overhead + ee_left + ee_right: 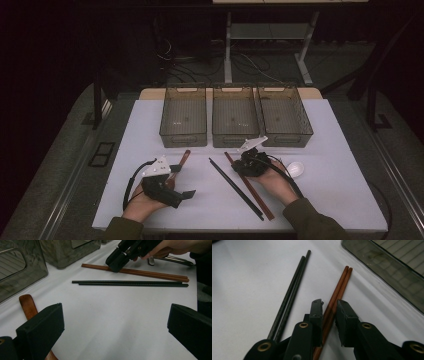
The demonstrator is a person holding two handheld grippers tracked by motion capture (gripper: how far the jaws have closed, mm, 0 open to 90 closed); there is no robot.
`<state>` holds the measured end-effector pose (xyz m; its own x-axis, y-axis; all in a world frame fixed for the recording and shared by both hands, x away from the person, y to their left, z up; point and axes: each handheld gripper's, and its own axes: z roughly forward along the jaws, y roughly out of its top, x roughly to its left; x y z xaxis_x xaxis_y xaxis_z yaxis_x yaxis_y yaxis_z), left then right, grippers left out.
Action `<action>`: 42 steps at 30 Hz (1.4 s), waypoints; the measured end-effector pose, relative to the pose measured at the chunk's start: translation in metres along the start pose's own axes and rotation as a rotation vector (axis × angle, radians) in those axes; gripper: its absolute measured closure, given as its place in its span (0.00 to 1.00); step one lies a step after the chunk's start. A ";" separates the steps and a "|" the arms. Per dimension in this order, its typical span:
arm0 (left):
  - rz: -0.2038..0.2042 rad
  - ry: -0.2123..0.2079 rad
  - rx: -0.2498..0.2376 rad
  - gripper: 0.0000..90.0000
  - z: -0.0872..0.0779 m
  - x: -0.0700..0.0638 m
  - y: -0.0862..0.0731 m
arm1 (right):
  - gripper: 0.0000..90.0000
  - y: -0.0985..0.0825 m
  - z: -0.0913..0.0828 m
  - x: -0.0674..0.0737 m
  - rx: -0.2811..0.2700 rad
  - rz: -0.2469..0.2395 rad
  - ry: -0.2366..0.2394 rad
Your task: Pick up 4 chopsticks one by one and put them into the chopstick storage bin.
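A pair of brown chopsticks (252,187) lies on the white table (330,185), beside a pair of black chopsticks (235,187). My right gripper (239,162) is tipped down at the far end of the brown pair. In the right gripper view the brown chopsticks (340,282) run between the jaws of that gripper (329,307), whose pads sit against both sides while the sticks rest on the table. The black chopsticks (294,282) lie just to their left. My left gripper (180,181) lies level, jaws wide apart and empty (115,327), next to a wooden spoon handle (28,306).
Three smoky clear bins (183,117) (235,117) (285,115) stand in a row at the back of the table. A white round object (295,169) lies right of my right hand. Past the table's far edge are a dark floor and cables.
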<state>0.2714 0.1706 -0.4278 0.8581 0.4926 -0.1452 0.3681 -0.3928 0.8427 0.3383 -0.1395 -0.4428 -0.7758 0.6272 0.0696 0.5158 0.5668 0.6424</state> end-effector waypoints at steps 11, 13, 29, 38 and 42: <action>-0.002 -0.002 -0.003 0.01 0.000 -0.001 0.000 | 0.75 0.000 -0.008 0.003 -0.009 -0.015 0.011; -0.004 -0.002 -0.004 0.01 0.000 0.000 0.000 | 0.75 0.000 -0.012 0.003 -0.017 -0.008 0.015; 0.000 0.004 0.000 0.00 -0.001 -0.001 -0.001 | 0.71 -0.040 -0.061 0.020 -0.014 0.005 0.064; 0.006 0.009 0.010 0.00 -0.001 -0.002 -0.001 | 0.72 -0.077 -0.081 0.028 0.022 0.004 0.057; 0.007 0.011 0.011 0.00 -0.001 -0.002 -0.001 | 0.72 -0.089 -0.088 0.034 0.032 0.003 0.064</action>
<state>0.2694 0.1707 -0.4277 0.8568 0.4981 -0.1333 0.3659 -0.4052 0.8378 0.2345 -0.2156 -0.4305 -0.7954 0.5940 0.1204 0.5286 0.5826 0.6174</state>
